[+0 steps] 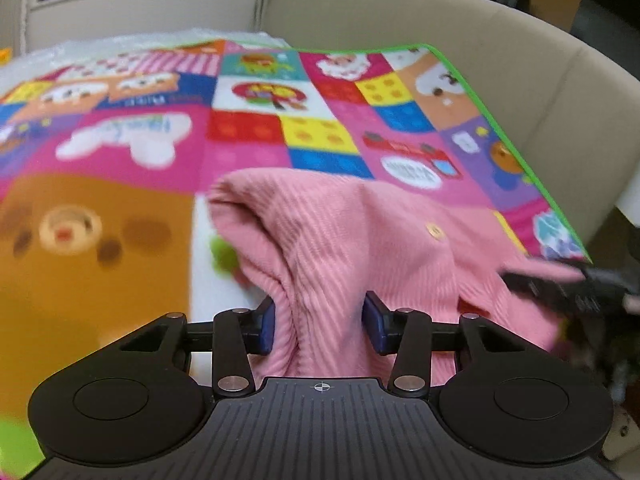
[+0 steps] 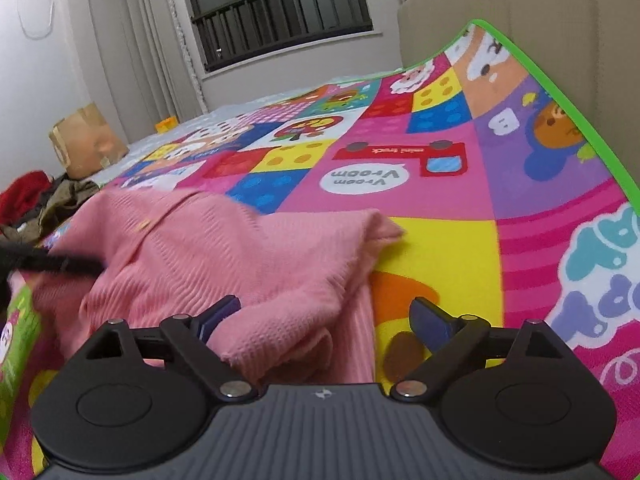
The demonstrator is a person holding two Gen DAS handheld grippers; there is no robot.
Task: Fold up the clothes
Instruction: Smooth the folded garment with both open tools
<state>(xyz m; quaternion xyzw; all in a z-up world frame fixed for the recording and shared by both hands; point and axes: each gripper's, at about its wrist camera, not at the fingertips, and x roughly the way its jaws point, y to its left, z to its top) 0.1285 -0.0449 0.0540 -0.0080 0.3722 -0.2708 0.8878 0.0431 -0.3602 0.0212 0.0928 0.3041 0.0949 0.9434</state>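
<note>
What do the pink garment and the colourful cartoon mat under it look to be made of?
Pink ribbed cardigan: soft knit, probably cotton or acrylic; fine ribs, matte, limp folds. Colourful cartoon mat: likely foam or vinyl with a smooth printed face; it curves stiffly up the beige sofa, green-bound edge.

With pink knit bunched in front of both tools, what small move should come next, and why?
Probably close the right tool on the pink ribbed cardigan: its fingers stand wide apart with the hem edge between them, while the left tool already flanks a bunched fold. Then both could lift it off the play mat.
</note>
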